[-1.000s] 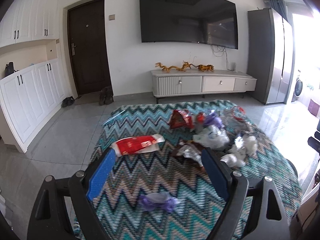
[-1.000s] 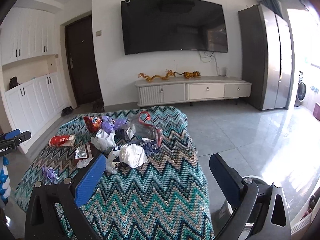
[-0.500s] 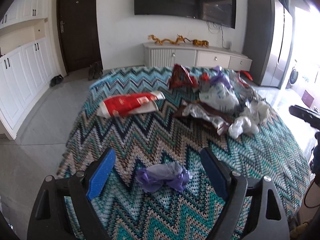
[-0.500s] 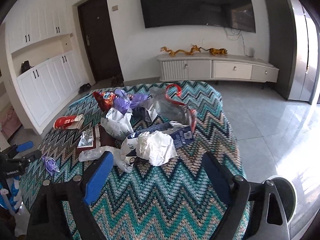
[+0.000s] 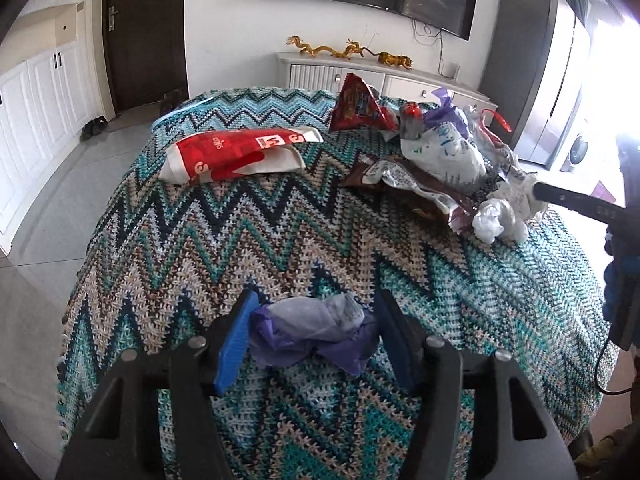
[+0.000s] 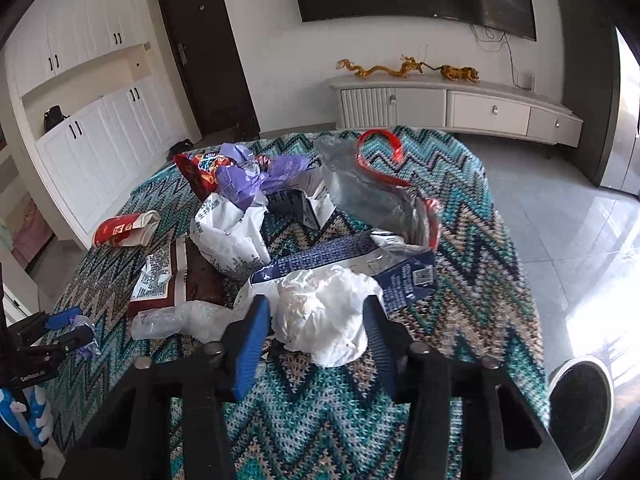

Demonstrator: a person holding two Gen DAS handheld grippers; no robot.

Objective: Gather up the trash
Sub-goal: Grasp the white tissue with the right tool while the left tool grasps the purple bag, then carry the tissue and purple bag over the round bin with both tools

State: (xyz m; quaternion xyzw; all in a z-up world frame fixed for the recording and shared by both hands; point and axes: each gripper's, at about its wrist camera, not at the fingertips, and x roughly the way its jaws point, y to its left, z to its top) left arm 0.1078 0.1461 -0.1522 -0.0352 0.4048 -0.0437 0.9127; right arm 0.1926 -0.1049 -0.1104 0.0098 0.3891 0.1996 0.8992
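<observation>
A table under a zigzag knit cloth point(image 5: 248, 240) holds scattered trash. My left gripper point(image 5: 316, 328) has its jaws around a crumpled purple plastic wrapper point(image 5: 312, 328), both pads at its sides. My right gripper point(image 6: 316, 320) has its jaws around a crumpled white paper wad point(image 6: 324, 316), the pads against it. Other trash includes a red and white paper bag point(image 5: 236, 152), a red snack bag point(image 5: 356, 104), a white plastic bag point(image 6: 232, 236), a brown wrapper point(image 5: 408, 188), a blue carton point(image 6: 352, 260) and a clear bag with a red handle point(image 6: 372, 196).
A round bin with a white rim point(image 6: 580, 404) stands on the floor right of the table. A white TV cabinet point(image 6: 460, 104) is against the far wall and white cupboards point(image 6: 100, 128) on the left. My left gripper shows in the right wrist view point(image 6: 60, 332).
Both grippers have moved down and forward to the table. The left jaws have narrowed around the purple wrapper and the right jaws around the white paper wad.
</observation>
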